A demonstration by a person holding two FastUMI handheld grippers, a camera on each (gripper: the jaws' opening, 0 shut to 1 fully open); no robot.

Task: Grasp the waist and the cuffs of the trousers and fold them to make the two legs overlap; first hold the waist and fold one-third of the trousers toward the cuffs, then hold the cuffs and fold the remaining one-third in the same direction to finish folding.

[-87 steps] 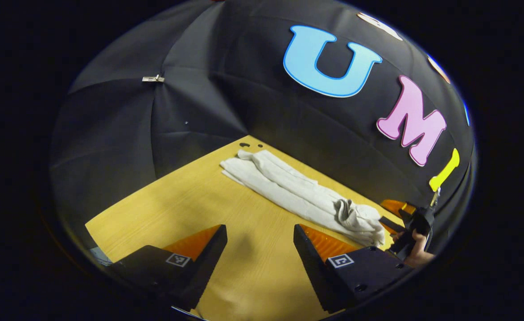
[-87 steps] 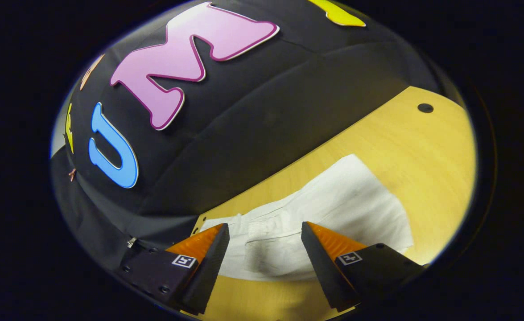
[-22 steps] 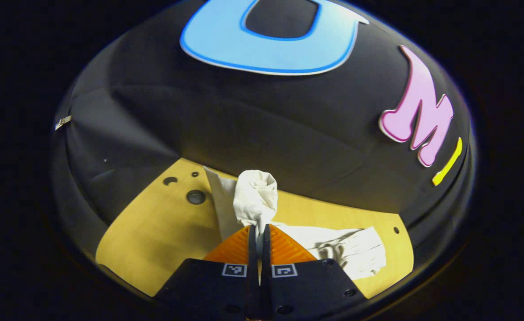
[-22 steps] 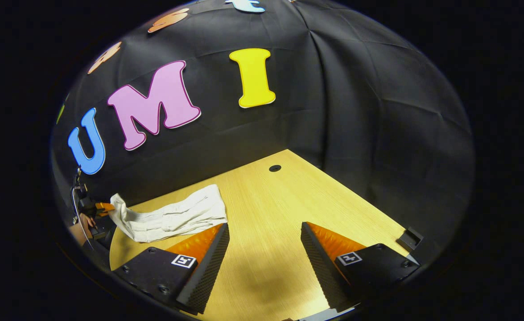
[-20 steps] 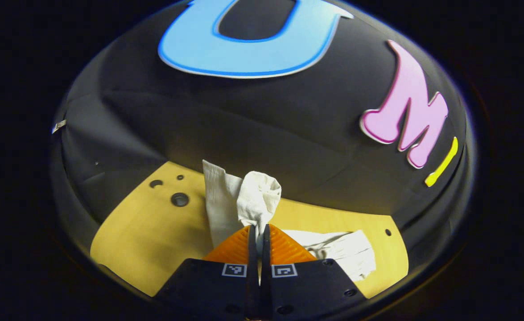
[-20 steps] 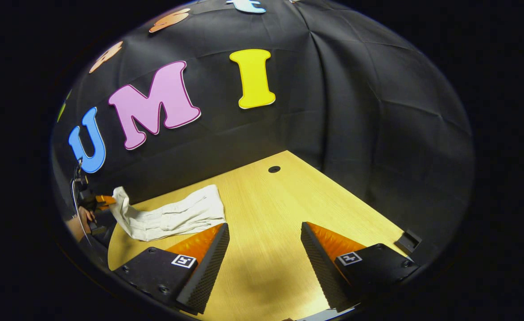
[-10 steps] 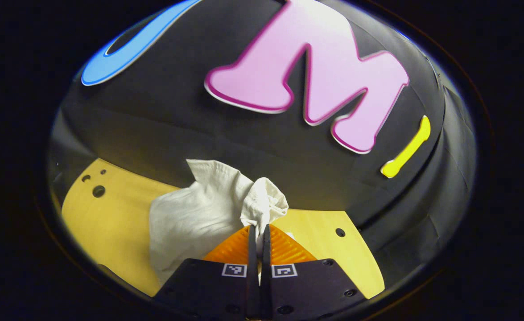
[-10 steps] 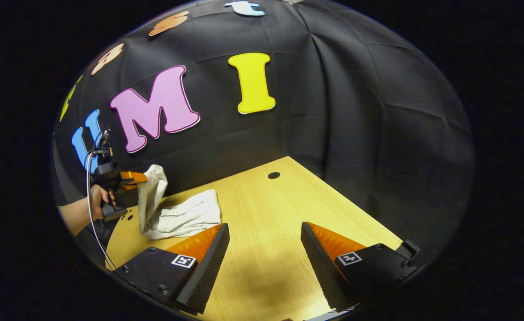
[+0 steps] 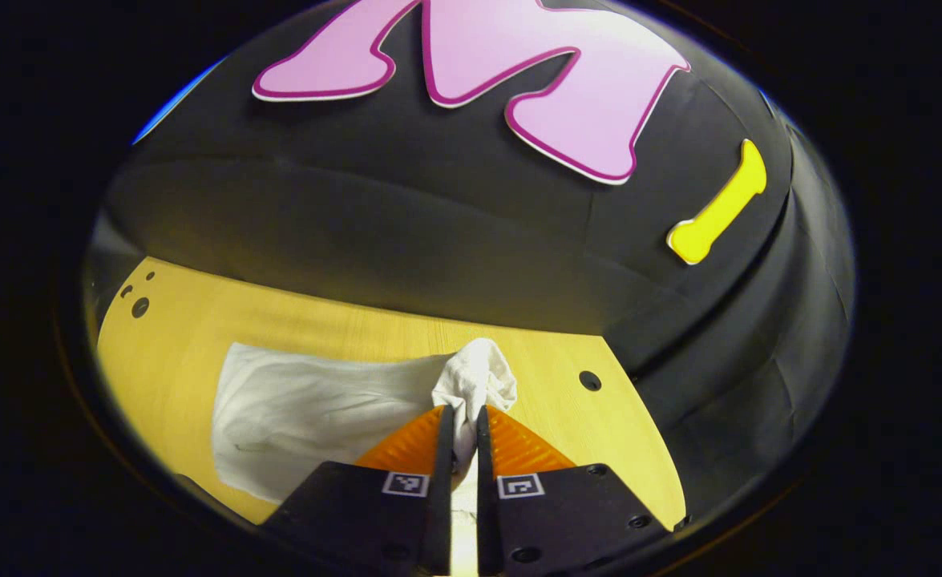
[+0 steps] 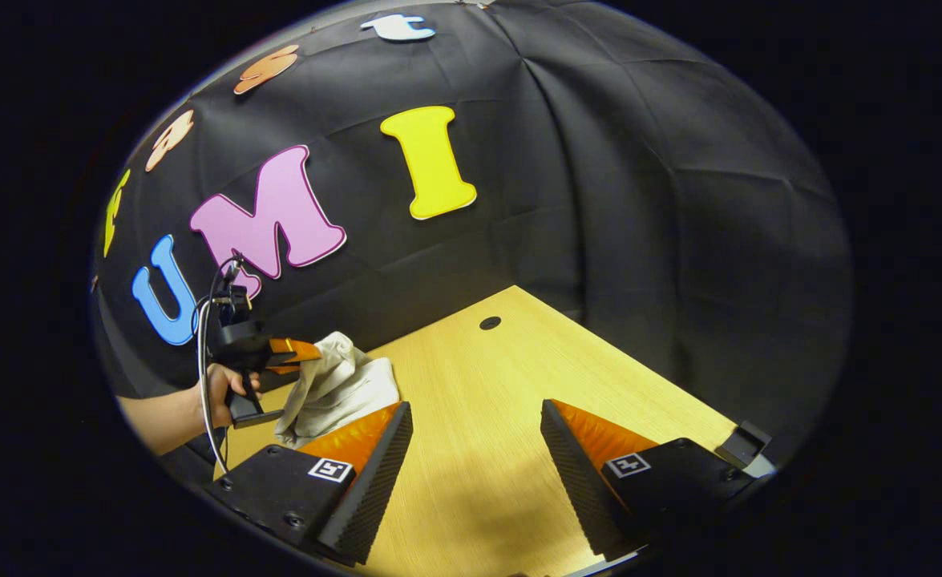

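Left gripper view: your left tongs [image 9: 460,417] pinch the cuffs [image 9: 475,383]; trousers [image 9: 310,409] stretch left along the counter [image 9: 567,417]; right tongs [image 10: 475,457] wide apart.

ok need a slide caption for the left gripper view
Left gripper shut on a bunched end of the white trousers, over the wooden table.
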